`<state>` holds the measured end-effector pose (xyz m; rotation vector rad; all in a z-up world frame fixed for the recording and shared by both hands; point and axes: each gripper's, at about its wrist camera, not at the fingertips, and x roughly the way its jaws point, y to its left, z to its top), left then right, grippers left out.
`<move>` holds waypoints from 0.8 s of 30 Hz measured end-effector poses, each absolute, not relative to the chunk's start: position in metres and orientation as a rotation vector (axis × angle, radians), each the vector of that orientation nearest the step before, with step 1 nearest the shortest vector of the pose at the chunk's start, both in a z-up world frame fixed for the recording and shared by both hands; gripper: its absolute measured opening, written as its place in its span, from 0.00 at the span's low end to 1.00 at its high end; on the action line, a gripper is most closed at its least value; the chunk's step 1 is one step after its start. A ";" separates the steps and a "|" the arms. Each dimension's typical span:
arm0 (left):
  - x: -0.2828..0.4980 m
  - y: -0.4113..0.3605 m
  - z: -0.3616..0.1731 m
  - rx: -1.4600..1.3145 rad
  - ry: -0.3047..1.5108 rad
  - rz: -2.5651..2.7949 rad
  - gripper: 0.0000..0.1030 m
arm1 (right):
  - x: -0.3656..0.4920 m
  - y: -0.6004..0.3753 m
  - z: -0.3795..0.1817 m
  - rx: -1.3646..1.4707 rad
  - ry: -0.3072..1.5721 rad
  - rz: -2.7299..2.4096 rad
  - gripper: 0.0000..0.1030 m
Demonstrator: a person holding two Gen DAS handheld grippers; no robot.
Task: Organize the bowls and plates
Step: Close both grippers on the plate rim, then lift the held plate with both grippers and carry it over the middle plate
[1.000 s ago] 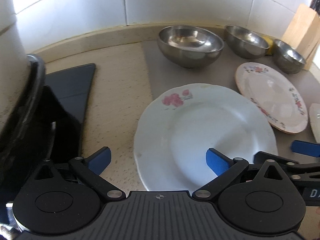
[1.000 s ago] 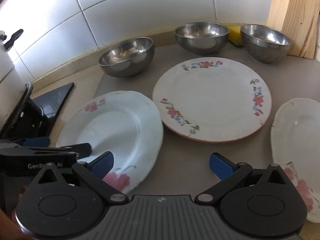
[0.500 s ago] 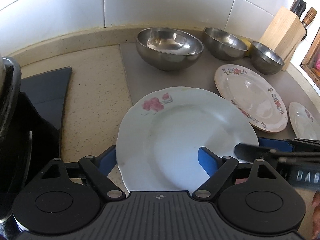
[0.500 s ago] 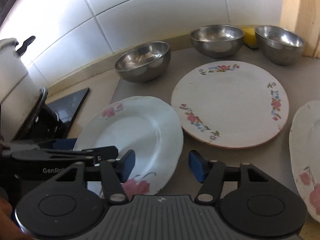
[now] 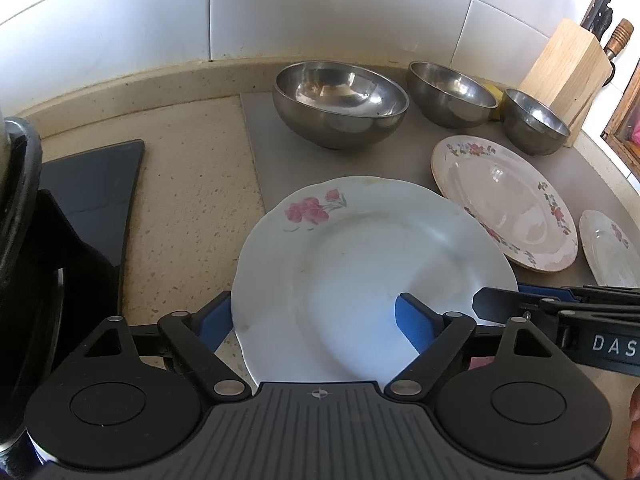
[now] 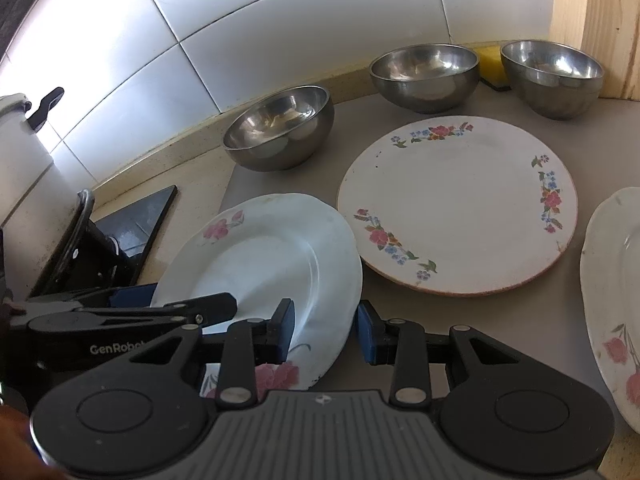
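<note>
A white plate with pink flowers point(image 5: 360, 264) lies at the grey mat's left edge, also in the right wrist view point(image 6: 264, 264). My left gripper point(image 5: 316, 316) is open and straddles the plate's near-left rim, one finger outside it, one over its well. My right gripper point(image 6: 326, 332) has narrowed around the plate's right rim, with a small gap still showing. A floral-rimmed plate point(image 6: 456, 204) lies to the right, a smaller white plate point(image 6: 612, 280) beyond it. Three steel bowls point(image 5: 340, 102) point(image 5: 450, 92) point(image 5: 534, 120) stand along the wall.
A black stove top point(image 5: 80, 184) and a pot point(image 5: 16, 200) are on the left. A wooden knife block point(image 5: 564, 68) stands at the back right, with a yellow sponge point(image 6: 492, 60) between two bowls. The tiled wall closes off the back.
Both grippers moved in onto the pink-flower plate. The right gripper's fingers closed from wide open to a narrow gap around the plate's rim. The left gripper stayed open.
</note>
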<state>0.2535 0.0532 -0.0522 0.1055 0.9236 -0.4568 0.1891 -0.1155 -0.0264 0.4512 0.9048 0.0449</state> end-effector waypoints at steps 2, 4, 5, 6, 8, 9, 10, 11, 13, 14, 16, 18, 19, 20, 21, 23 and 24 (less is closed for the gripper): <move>0.252 0.054 -0.051 0.105 0.923 -0.449 0.76 | 0.189 -0.118 -0.027 0.465 0.904 0.048 0.15; 0.252 0.056 -0.050 0.098 0.922 -0.443 0.70 | 0.188 -0.118 -0.027 0.474 0.900 0.044 0.15; 0.252 0.058 -0.049 0.093 0.924 -0.440 0.68 | 0.188 -0.118 -0.027 0.470 0.900 0.043 0.15; 0.251 0.059 -0.048 0.093 0.927 -0.438 0.66 | 0.188 -0.117 -0.026 0.467 0.901 0.042 0.15; 0.250 0.060 -0.047 0.095 0.930 -0.436 0.65 | 0.188 -0.118 -0.026 0.474 0.899 0.043 0.15; 0.248 0.060 -0.047 0.099 0.929 -0.437 0.65 | 0.187 -0.119 -0.026 0.478 0.899 0.046 0.15; 0.246 0.060 -0.046 0.102 0.929 -0.438 0.64 | 0.186 -0.120 -0.026 0.477 0.899 0.046 0.15; 0.244 0.060 -0.046 0.102 0.927 -0.437 0.64 | 0.187 -0.120 -0.026 0.474 0.900 0.045 0.15; 0.239 0.060 -0.044 0.116 0.916 -0.437 0.64 | 0.184 -0.120 -0.025 0.465 0.901 0.047 0.15; 0.236 0.059 -0.042 0.122 0.910 -0.437 0.64 | 0.183 -0.120 -0.025 0.468 0.901 0.046 0.15; 0.232 0.060 -0.039 0.128 0.901 -0.436 0.64 | 0.179 -0.121 -0.025 0.472 0.899 0.052 0.15; 0.229 0.061 -0.037 0.124 0.895 -0.436 0.64 | 0.176 -0.121 -0.024 0.477 0.890 0.054 0.15; 0.227 0.062 -0.035 0.119 0.893 -0.434 0.64 | 0.174 -0.121 -0.022 0.478 0.882 0.055 0.15; 0.225 0.062 -0.034 0.119 0.887 -0.431 0.64 | 0.172 -0.122 -0.021 0.479 0.875 0.056 0.15; 0.223 0.062 -0.033 0.126 0.882 -0.430 0.64 | 0.171 -0.122 -0.020 0.474 0.872 0.061 0.15; 0.218 0.062 -0.030 0.131 0.876 -0.427 0.64 | 0.167 -0.121 -0.018 0.473 0.868 0.067 0.15; 0.215 0.063 -0.029 0.133 0.874 -0.426 0.64 | 0.164 -0.121 -0.018 0.470 0.867 0.073 0.15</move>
